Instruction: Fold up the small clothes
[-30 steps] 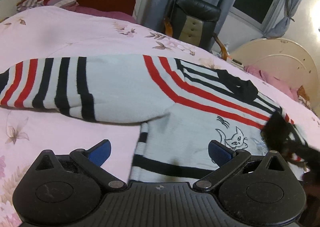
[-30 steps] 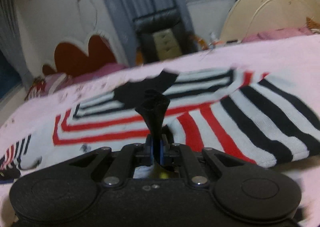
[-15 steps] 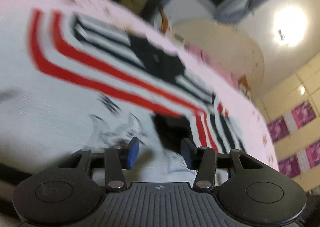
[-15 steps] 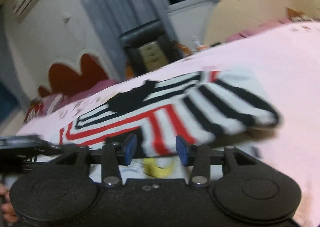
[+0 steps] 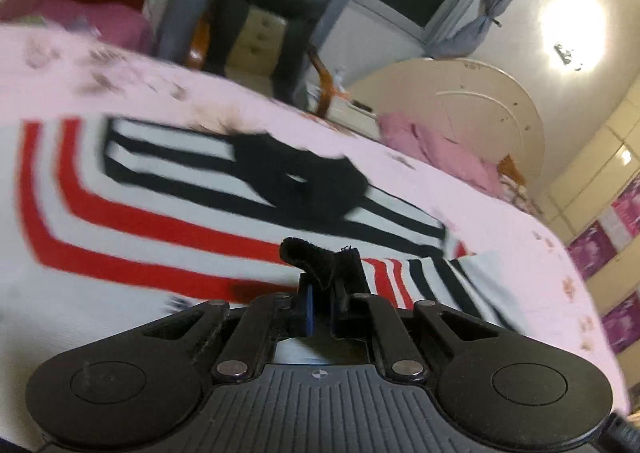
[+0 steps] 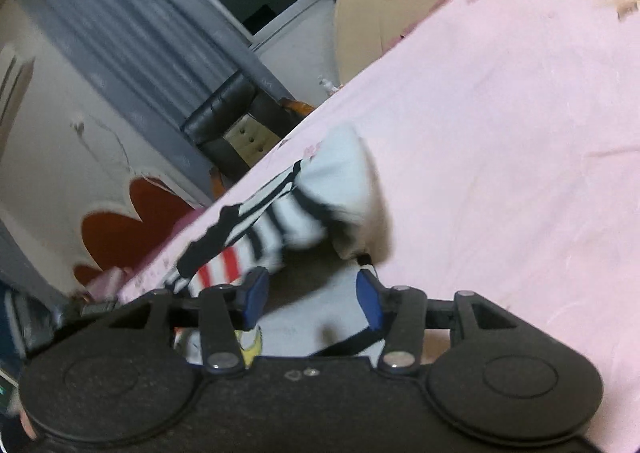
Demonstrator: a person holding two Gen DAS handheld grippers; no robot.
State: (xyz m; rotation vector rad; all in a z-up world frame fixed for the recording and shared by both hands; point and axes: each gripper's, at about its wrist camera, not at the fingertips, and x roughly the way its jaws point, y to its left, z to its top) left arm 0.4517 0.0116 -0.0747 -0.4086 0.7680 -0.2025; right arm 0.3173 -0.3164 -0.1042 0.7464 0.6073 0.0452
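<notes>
Your left gripper [image 5: 322,299] is clenched on a black fold of fabric, the cuff [image 5: 310,255] of the striped sweater [image 5: 160,221]. One second ago its jaws stood wide apart over the sweater's hem; they have just been closing, and the cuff now stands up between the pads. Beyond the gripper, the sweater lies spread on the pink bed [image 5: 500,213], its black collar [image 5: 304,181] further back. The left view has swung from the hem side toward the collar and the right sleeve.

Your right gripper [image 6: 310,295] is released. A second ago it was pinched on that same black cuff; its jaws have just been opening, and nothing sits between the blue pads [image 6: 256,291] now. Just past them, the folded sleeve [image 6: 320,197] rests on the sweater body. The right view is now rolled, so the bed edge runs diagonally. Beyond the bed stands a black chair [image 6: 232,125].
</notes>
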